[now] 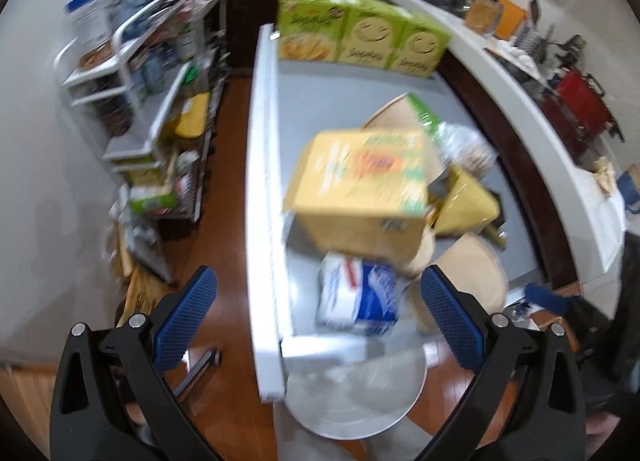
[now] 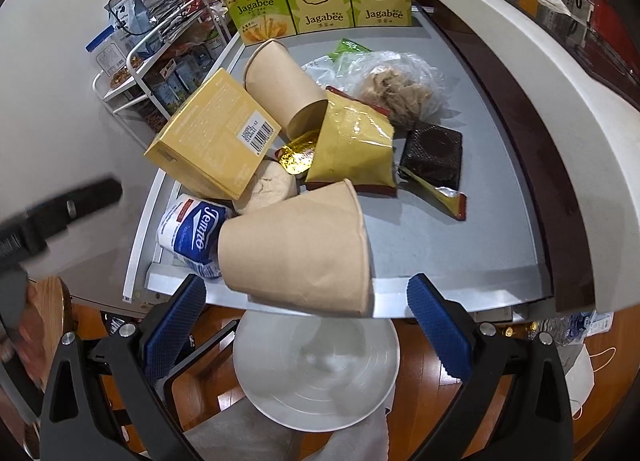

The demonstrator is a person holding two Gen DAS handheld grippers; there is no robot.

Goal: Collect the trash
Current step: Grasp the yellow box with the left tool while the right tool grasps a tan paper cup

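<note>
Brown paper cup [image 2: 298,249] lies tipped between wide-open right gripper [image 2: 306,313] jaws | left gripper [image 1: 318,313] also wide, empty, near tissue pack [image 1: 358,295]

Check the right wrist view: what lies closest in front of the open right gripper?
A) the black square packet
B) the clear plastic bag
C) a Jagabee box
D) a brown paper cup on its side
D: the brown paper cup lies on its side at the table's near edge, just ahead of the right gripper, whose jaws stand wide apart.
</note>
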